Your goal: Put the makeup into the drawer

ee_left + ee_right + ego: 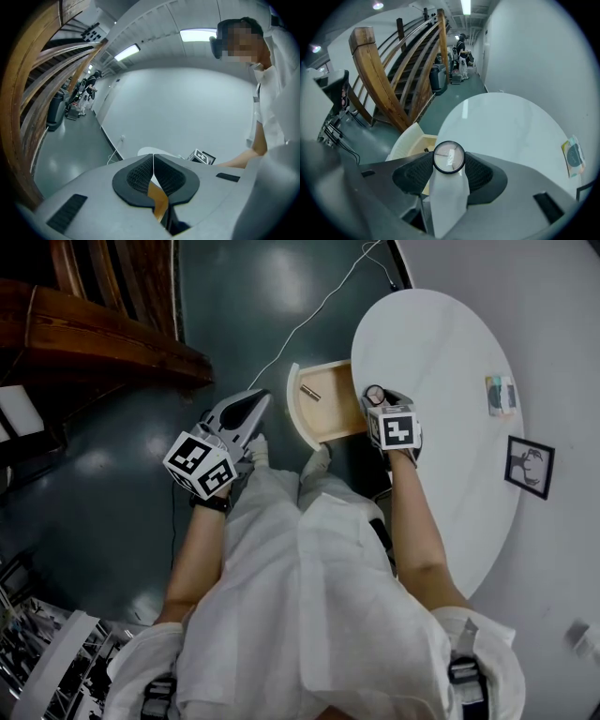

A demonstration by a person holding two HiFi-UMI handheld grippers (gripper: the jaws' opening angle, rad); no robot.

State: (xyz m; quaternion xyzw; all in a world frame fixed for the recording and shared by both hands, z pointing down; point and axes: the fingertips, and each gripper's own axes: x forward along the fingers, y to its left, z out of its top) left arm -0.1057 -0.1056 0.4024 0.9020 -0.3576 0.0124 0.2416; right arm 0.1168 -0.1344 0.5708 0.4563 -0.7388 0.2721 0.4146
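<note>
My right gripper (377, 397) (449, 161) is shut on a white makeup bottle (447, 187) with a round black-rimmed cap (375, 394). It hovers at the left edge of the white oval table (441, 343), beside the open wooden drawer (323, 401). A small brown makeup stick (310, 392) lies inside the drawer. My left gripper (251, 409) (153, 171) is shut with nothing between its pads. It hangs over the dark floor, left of the drawer.
On the table's far right lie a pale makeup item (501, 395) and a black-framed picture (530, 466). A white cable (319, 310) runs across the dark floor. A wooden staircase (94, 324) stands at the left. The person's legs in white fill the lower middle.
</note>
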